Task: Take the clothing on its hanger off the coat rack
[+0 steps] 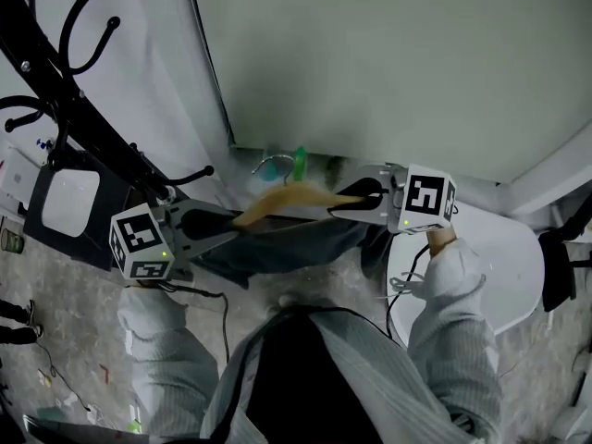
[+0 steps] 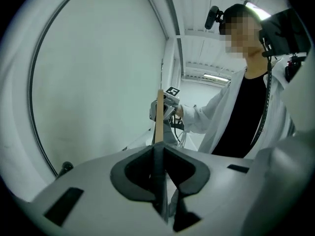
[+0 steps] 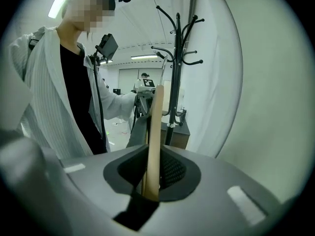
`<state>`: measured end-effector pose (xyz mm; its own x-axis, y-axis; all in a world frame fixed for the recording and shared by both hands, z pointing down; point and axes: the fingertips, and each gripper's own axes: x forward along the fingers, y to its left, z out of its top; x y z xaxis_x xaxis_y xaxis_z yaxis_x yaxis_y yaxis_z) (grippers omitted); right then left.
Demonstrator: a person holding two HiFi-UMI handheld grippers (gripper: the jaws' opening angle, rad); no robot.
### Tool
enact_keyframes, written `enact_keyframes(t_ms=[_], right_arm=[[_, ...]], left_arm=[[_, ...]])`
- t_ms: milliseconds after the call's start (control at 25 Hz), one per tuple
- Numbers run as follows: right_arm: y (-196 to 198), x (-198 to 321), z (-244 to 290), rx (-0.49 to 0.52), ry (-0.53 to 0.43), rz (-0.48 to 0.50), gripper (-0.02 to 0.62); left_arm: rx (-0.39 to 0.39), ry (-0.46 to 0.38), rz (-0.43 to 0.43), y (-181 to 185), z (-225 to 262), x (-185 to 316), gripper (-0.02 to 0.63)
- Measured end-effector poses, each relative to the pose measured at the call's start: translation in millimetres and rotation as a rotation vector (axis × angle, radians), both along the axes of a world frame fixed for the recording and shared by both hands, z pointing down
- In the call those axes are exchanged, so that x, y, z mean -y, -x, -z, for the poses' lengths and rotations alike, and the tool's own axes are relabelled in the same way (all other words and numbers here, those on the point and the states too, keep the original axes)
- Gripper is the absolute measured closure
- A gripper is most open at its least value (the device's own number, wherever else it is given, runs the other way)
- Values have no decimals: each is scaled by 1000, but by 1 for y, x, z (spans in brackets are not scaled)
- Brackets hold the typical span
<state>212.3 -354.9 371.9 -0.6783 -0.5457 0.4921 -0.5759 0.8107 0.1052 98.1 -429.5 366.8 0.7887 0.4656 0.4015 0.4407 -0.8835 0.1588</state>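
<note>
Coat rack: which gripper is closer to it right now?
Left. The left gripper clamps one end of the hanger right beside the coat rack; the right gripper clamps the other end, farther from it.

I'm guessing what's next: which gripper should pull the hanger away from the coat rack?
Right, probably. Both clamp the hanger, but the right gripper is farther from the coat rack; the left gripper is beside it.

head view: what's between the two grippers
In the head view the wooden hanger with dark clothing spans from left gripper to right gripper, each shut on one end.
</note>
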Motion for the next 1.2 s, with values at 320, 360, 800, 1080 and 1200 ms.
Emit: enact_keyframes(t_ms=[320,360,800,1080,1200], right_arm=[[4,-16,-20,25,35,6,541],[5,-16,-21,31,34,9,541],[15,-13,-23,43,44,9,541],[23,-14,-27,52,61,19,541],[23,-16,-27,57,63,19,541]], left_arm=[[28,7,-9,2,-18,-15,540],[29,5,-10,2,-18,-17,540],[31,8,-10,11,-20,-14,540],[35,19,-5,18,-24,-15,540],[36,20,-5,18,-25,-18,540]])
